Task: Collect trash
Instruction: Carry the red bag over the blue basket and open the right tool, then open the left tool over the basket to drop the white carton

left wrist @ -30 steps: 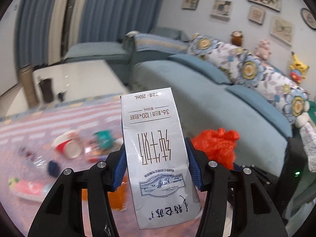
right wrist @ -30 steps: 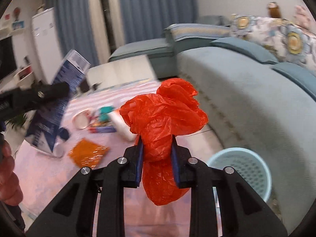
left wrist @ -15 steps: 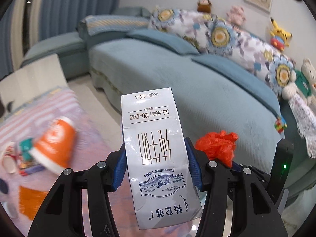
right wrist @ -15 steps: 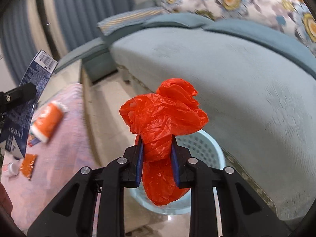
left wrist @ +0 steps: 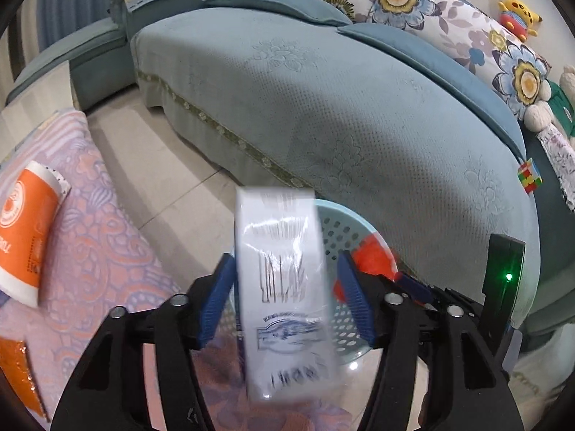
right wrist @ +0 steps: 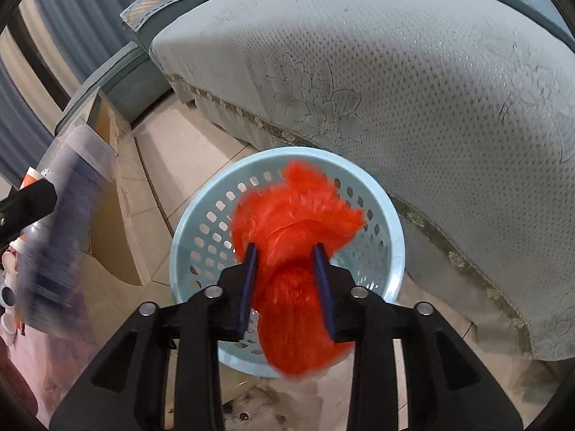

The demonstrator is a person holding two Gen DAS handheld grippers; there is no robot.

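Observation:
My left gripper hangs over a light blue perforated basket, and its jaws are opening. A white milk carton is between them, blurred, with a clear gap to the right pad. My right gripper is directly above the same basket, and its jaws are opening too. A crumpled red plastic bag sits blurred between its pads and hangs down past them. In the left wrist view the red bag shows just right of the carton. In the right wrist view the carton is a blur at the far left.
A blue-grey sofa rises right behind the basket. An orange paper cup and an orange wrapper lie on a pink patterned cloth at the left. A Rubik's cube sits on the sofa edge. Beige floor tiles surround the basket.
Both grippers swung from the littered cloth down to the basket beside the sofa. Both sets of jaws have spread, and the carton and the red bag are now blurred and loose.

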